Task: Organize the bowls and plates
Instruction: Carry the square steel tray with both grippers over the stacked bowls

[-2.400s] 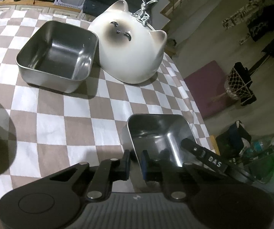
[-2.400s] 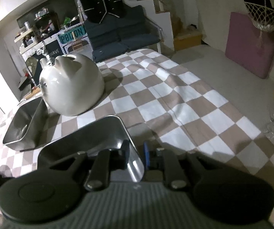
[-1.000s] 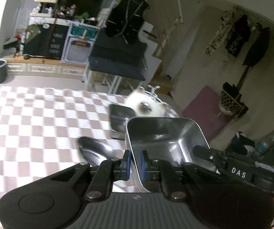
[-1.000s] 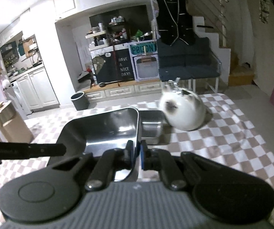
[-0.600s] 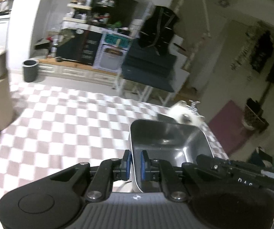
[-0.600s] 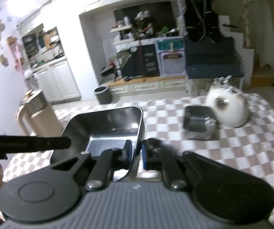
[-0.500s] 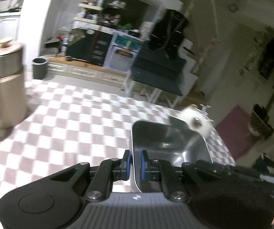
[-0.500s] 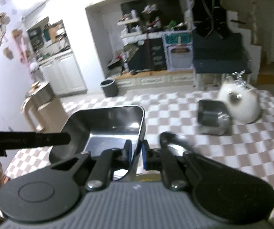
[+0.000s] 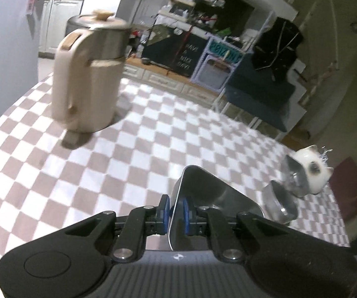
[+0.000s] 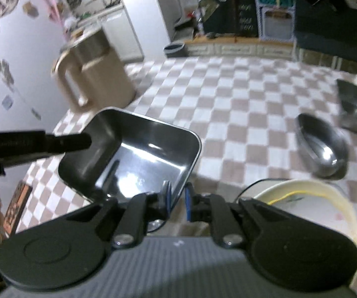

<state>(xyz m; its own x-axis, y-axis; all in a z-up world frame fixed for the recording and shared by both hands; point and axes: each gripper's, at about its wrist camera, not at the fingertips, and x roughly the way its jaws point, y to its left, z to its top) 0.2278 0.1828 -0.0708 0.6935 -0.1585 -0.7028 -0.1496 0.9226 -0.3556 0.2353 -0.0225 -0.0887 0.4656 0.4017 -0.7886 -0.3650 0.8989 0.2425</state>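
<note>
Left gripper (image 9: pixel 174 211) jaws clamped on near wall of square steel tray (image 9: pixel 210 198), held above checkered desk (image 9: pixel 103 164). Right gripper (image 10: pixel 177 200) jaws pinching same tray's rim (image 10: pixel 133 156). Further right, on desk: oval steel bowl (image 10: pixel 321 149), cream dish (image 10: pixel 310 206).

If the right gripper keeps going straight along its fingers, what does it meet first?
The right gripper is shut on the rim of the square steel tray. Past the tray, the line seems to reach bare checkered tablecloth, between the beige jug and the oval steel bowl; depth is unclear.
</note>
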